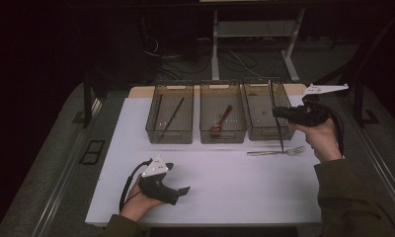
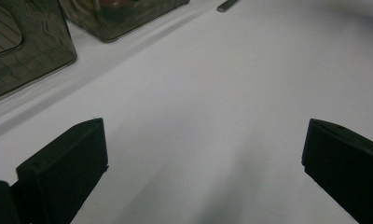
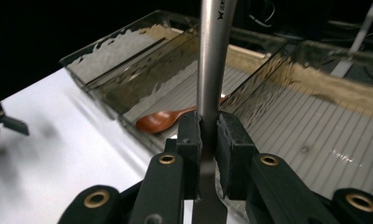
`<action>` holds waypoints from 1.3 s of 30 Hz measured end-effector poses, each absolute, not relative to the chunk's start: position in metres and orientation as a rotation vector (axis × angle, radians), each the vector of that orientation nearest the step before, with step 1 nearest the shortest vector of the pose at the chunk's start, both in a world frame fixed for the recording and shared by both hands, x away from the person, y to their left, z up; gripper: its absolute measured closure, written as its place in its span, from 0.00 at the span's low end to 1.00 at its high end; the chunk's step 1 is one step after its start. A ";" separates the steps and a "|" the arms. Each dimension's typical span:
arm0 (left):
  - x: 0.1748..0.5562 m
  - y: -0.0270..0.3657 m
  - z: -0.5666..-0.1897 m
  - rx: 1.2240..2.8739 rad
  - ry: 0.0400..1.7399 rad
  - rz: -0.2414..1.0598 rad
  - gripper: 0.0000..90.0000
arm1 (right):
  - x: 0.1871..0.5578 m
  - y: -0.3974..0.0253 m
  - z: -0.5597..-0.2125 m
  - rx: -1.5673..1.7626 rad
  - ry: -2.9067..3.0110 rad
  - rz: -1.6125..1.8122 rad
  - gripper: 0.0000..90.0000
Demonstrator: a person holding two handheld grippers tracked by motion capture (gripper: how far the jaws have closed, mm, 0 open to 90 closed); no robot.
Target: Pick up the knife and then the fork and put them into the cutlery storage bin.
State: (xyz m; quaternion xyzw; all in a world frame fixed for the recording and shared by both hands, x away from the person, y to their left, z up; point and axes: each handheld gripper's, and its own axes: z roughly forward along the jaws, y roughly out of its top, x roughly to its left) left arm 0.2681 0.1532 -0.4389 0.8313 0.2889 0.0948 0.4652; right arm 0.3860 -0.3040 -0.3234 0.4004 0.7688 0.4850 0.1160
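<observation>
The knife (image 1: 276,116) stands nearly upright over the right bin (image 1: 264,129), long axis vertical, clamped mid-length by the right hand-held gripper (image 3: 209,135). The left hand-held gripper (image 1: 178,190) rests wide open, holding nothing, on the table (image 1: 225,177). The right gripper view adds a wooden spoon (image 3: 163,120) in the middle bin

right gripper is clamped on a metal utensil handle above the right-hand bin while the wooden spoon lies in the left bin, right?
Not quite: the wooden spoon lies in the middle bin, as the high view shows. The right gripper is indeed clamped on the metal utensil handle.
</observation>
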 end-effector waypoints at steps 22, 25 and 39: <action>0.268 0.155 -0.438 2.037 0.710 0.234 0.00 | 0.442 -0.304 -0.297 1.180 2.160 1.377 0.88; 0.268 0.155 -0.438 2.037 0.704 0.238 0.00 | 0.452 -0.301 -0.294 1.172 2.147 1.359 0.88; 0.268 0.156 -0.437 2.031 0.705 0.233 0.00 | 0.490 -0.302 -0.304 1.199 2.128 1.242 0.88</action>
